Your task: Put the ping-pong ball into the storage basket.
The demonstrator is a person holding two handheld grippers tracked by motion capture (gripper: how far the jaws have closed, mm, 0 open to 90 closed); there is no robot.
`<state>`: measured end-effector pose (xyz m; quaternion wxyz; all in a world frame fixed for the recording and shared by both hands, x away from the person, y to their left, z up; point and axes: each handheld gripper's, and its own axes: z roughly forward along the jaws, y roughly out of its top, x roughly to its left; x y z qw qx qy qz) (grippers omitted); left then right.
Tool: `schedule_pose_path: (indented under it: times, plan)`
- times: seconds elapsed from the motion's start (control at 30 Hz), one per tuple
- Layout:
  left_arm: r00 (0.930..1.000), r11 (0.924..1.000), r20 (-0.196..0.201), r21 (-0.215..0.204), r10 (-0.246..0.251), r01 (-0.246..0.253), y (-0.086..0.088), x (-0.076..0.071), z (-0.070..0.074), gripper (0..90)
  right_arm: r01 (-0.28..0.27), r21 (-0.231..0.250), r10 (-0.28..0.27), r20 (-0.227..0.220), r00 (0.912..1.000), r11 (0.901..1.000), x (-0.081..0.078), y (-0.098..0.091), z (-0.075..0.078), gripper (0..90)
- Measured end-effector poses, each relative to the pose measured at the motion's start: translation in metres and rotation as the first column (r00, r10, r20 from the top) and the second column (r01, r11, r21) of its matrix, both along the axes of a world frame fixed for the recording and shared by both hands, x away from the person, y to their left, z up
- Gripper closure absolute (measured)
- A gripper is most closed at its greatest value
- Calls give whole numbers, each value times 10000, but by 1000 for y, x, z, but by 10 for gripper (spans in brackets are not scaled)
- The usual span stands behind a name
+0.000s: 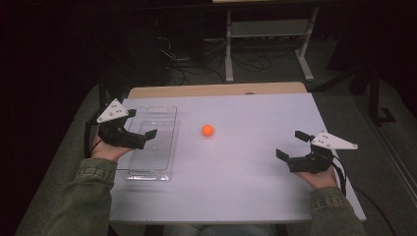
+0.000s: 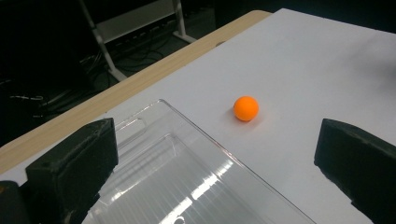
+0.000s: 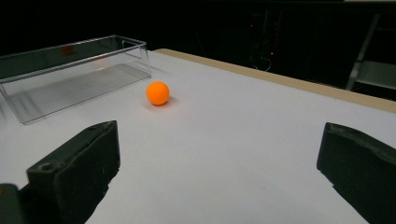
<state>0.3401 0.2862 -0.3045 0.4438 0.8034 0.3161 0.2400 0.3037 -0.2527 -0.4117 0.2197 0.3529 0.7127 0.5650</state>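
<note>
**Orange ball waits between two open claws, clear tray at the ready**

The white table carries everything, and its broad bare top leaves both claws free room to work. Next in size, the clear plastic tray lies lengthwise under and just ahead of the left gripper, its open top facing up, which suits it as a likely place to drop something in. In the left gripper view its near rim runs between the jaws, so this claw hovers over the tray's edge rather than over bare table.

The left gripper has its jaws spread wide and grips nothing. The right gripper sits well apart on the other side, jaws likewise spread wide and empty, held low over the table and aimed toward the middle.

Smallest is the orange ball. It rests on the table just beyond the tray's long side, ahead of the left claw and a little to the right of its centre line. From the right claw it lies farther off, ahead and to the left, with the tray behind it. Either claw looks placed to reach for it; which one will go cannot be told.
</note>
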Motion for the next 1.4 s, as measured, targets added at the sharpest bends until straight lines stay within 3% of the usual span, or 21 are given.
schedule_pose_path:
  times: [0.93,1.4]
  plan:
    - [9959,9944,-427,652,-801,828,-36,27,14,0,-90,14,90,-1,10000,10000,0,1,0,0]
    - [9894,9845,-768,1159,-1229,1313,-57,42,18,0,-65,-19,65,8,10000,10000,0,0,0,0]
